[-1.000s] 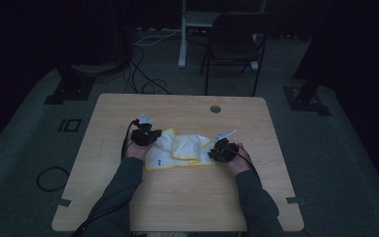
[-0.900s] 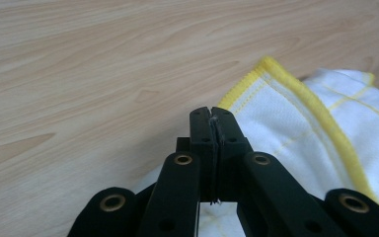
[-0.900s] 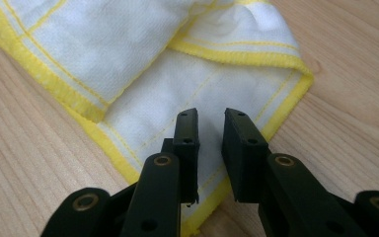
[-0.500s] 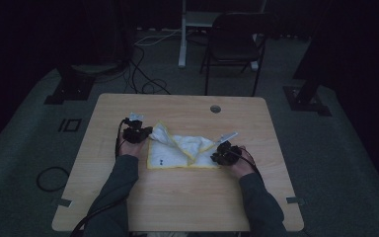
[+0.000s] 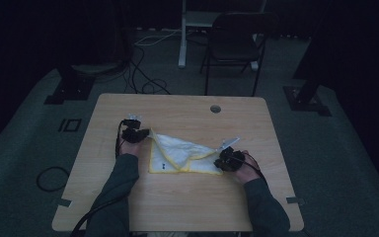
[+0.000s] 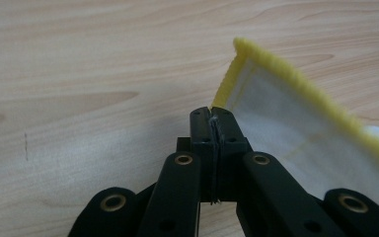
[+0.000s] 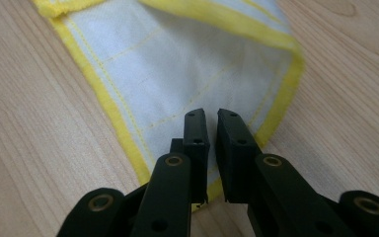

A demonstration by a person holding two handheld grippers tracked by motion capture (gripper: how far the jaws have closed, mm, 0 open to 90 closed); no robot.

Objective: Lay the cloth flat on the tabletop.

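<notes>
My left gripper [image 5: 137, 133] sits at the far left corner of the cloth [image 5: 182, 155], and in the left gripper view its jaws are pressed together on the yellow hem, pinching that corner, which stands up from the desk [image 5: 187, 207] beside the closed tips. The cloth, white with a yellow border, lies near the middle of the desk between my two hands, partly folded over itself so that one flap runs diagonally toward the right. My right gripper [image 5: 228, 159] rests at the cloth's right end, near its front edge. In the right gripper view the cloth [image 7: 187, 74] lies flat under and ahead of the tips; the jaws have just been closing and now stand with a narrow gap between them. I see no fabric caught in that gap, and the hem passes beneath the tips rather than between them. Both of my forearms enter from the near edge of the desk. A small round hole [image 5: 215, 108] marks the desk's far side, well apart from the cloth. A chair [image 5: 234, 44] stands on the floor beyond the desk.
</notes>
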